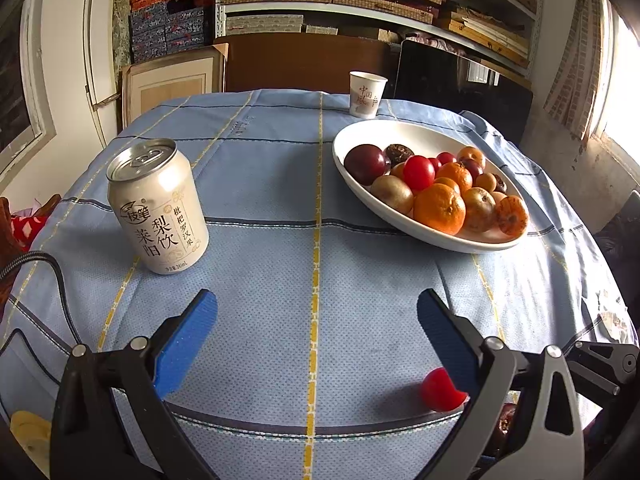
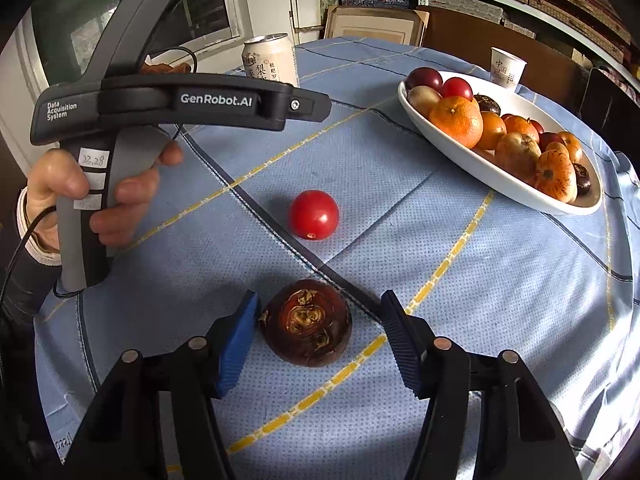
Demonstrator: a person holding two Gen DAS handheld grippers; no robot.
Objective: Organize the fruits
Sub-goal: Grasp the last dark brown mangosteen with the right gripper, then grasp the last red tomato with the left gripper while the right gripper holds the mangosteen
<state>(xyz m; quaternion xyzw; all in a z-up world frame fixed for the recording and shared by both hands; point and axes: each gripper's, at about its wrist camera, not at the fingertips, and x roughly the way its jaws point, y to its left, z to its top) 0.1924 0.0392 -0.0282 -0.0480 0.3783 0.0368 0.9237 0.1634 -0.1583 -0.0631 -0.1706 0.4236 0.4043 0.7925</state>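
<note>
- The right claw (image 2: 318, 334) points down at the table (image 2: 460, 280), its jaws partly open around a dark brown water chestnut (image 2: 307, 322). The left pad looks to be touching the fruit's side; the right pad stands clear of it.
- The water chestnut rests on the blue cloth, on the near side of a red tomato (image 2: 313, 214).
- The tomato lies loose between the chestnut and the drink can (image 2: 271, 60).
- Right of the tomato sits the white oval dish (image 2: 500, 184), piled with oranges, plums and other fruit.
- The left claw (image 1: 316, 320) hangs wide open, holding nothing, the tomato just beside its right finger.
- A paper cup (image 1: 366, 94) stands behind the dish.
</note>
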